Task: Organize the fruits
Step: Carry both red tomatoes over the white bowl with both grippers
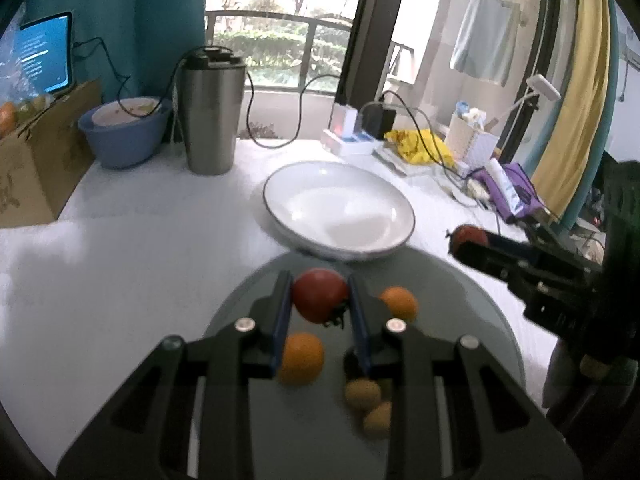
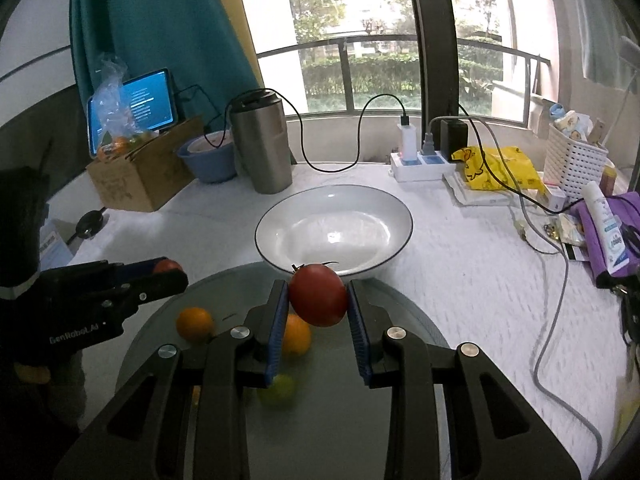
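Red tomatoes (image 1: 320, 295) sit pinched in both tools (image 1: 320, 300) (image 2: 318, 300).

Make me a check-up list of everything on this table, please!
Surface: white table, round grey glass tray in front.
Job's things: empty white bowl; two round oranges, small green-brown fruits on the tray.
Clutter: steel tumbler, blue basin, cardboard box, yellow bag, white basket.
Grippers: left gripper shut on a red tomato; right gripper shut on another red tomato.
Cables: black cords to white power strip.
Surroundings: window, teal curtain.
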The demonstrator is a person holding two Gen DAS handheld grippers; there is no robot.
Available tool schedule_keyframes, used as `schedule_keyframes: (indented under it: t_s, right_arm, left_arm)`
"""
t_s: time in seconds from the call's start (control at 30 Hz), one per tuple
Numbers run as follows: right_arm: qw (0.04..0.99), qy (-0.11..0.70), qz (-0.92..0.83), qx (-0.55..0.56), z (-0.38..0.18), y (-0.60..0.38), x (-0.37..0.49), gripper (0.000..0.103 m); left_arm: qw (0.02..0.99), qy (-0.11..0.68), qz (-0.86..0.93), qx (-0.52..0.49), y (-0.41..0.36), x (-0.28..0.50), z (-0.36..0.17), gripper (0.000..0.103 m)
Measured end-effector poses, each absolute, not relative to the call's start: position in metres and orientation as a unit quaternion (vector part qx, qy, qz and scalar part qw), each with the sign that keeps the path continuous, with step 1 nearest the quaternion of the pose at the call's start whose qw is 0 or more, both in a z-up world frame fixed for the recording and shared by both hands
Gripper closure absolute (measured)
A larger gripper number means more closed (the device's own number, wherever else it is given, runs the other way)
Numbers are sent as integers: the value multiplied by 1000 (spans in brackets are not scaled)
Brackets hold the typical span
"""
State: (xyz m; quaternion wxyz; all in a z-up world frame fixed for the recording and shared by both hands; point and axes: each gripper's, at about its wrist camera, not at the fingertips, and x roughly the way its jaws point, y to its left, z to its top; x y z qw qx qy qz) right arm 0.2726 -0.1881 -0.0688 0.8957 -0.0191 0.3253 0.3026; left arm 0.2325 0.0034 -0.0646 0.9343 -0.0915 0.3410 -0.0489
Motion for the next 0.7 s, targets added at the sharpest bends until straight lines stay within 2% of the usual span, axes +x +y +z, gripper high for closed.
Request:
schedule_keyframes:
  t_s: [0.27, 0.7]
  right_arm:
    - [892, 331, 306, -20, -71, -176, 297, 71]
    - [891, 324, 316, -36, -72, -154, 350, 71]
  left_arm:
    - [937, 329, -73, -91, -2, 266, -61, 74]
    - [922, 367, -73, -102, 11, 328, -77, 74]
